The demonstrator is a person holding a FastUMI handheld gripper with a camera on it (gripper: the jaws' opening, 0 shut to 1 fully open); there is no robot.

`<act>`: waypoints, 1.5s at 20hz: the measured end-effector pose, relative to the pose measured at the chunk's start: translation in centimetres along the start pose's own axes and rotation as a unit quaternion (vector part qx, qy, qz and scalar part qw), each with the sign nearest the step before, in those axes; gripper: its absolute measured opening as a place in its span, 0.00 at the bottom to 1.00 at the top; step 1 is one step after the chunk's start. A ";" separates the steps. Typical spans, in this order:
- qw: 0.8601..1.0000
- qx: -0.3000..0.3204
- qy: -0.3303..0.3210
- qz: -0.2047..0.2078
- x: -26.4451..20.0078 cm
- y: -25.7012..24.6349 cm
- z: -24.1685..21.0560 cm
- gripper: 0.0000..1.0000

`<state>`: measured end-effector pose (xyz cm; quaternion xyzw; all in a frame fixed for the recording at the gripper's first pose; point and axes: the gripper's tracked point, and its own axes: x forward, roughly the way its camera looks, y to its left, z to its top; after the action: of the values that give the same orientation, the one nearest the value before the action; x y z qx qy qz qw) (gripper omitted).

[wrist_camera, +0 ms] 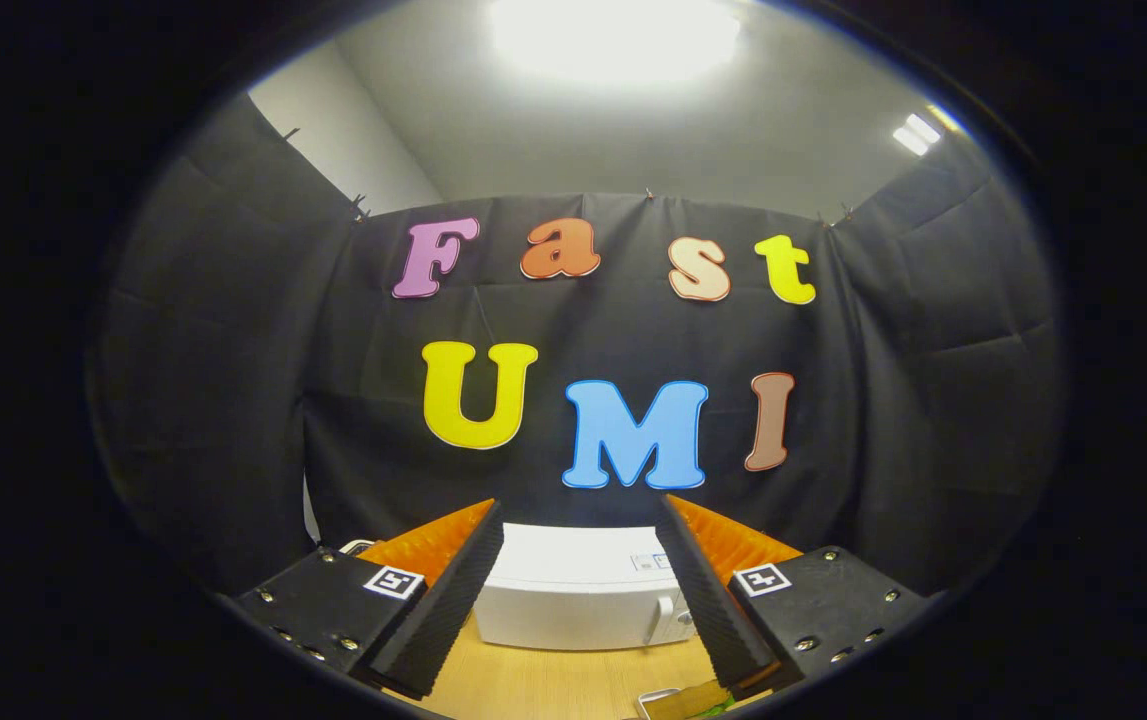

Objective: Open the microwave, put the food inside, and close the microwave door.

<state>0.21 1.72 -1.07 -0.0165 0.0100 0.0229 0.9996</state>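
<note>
Evidently nothing is in hand yet: the gripper (578,600) hangs high with its fingers spread wide and empty, aimed over the white microwave (573,585) standing on the wooden table (553,685) against the booth's cloth wall, its door shut. That height probably serves the approach. Food (698,700), partly visible, lies near the right finger, close for later loading
</note>
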 end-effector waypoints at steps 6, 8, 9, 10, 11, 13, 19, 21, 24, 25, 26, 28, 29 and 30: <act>1.000 -0.013 -0.006 0.000 0.6 -0.3 -1.7 0.97; 1.000 -0.010 -0.001 -0.001 1.2 -0.8 -3.0 0.97; 1.000 -0.006 0.004 -0.001 1.7 -1.2 -4.0 0.97; 1.000 0.001 0.010 0.000 2.2 -1.5 -4.9 0.97; 1.000 0.008 0.018 0.001 2.7 -2.0 -6.1 0.97; 0.999 0.023 0.033 0.009 4.2 -2.7 -8.6 0.97; 0.997 0.042 0.054 -0.024 9.8 -7.9 -16.9 0.97; 0.996 0.054 0.066 -0.030 11.8 -9.5 -19.8 0.97; 0.994 0.056 0.082 -0.044 14.7 -12.0 -24.0 0.97; 0.994 0.046 0.086 -0.050 15.5 -12.9 -25.3 0.97; 0.994 0.032 0.087 -0.055 16.3 -13.6 -26.4 0.97; 0.994 0.009 0.093 -0.062 17.5 -14.7 -28.7 0.95; 0.993 0.006 0.099 -0.058 18.0 -14.8 -29.8 0.95; 0.993 0.005 0.105 -0.052 18.5 -14.7 -30.8 0.95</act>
<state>18.80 -13.15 -31.74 -0.0142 0.1141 -0.0306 0.9929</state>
